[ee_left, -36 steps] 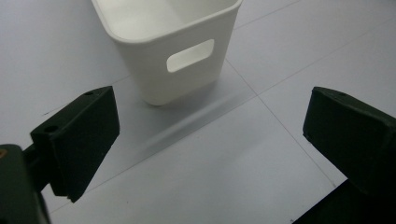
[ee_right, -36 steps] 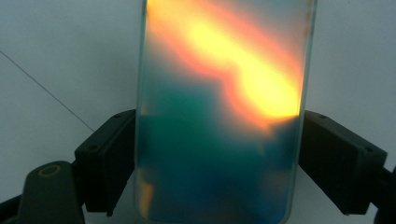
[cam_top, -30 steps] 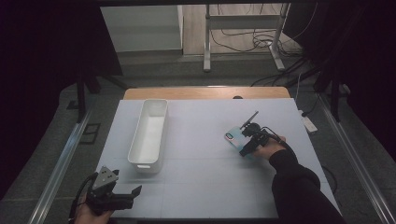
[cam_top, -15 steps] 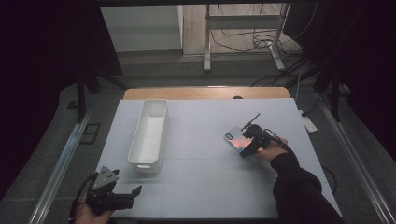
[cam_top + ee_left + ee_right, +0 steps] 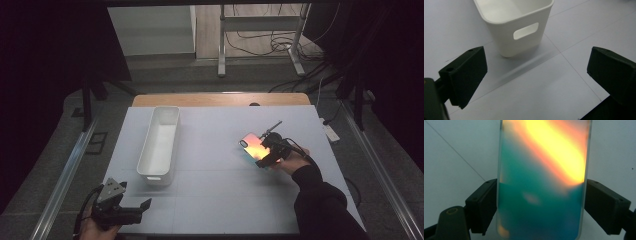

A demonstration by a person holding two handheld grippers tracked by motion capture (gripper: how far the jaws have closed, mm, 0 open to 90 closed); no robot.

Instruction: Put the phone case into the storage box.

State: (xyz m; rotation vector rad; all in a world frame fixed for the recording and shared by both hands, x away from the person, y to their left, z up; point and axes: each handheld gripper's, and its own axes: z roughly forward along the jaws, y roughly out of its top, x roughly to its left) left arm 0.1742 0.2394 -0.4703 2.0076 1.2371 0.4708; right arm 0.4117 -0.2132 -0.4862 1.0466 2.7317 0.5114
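The right gripper (image 5: 541, 205) is clamped on the long edges of a phone case (image 5: 541, 182), a glossy slab, teal with an orange-yellow diagonal band, right of centre in the high view on the table (image 5: 215, 150). Lower left, the left gripper (image 5: 536, 75) gapes empty before the white bin (image 5: 516, 25).

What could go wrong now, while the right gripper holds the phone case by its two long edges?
1. The right gripper is shut on the phone case by its thin side edges alone, near one end. The case may twist or slip out when lifted.
2. The white bin stands across the table, so a carry there may be long and a loose grip may fail.
3. The left gripper is open near the bin's end and may bump it.
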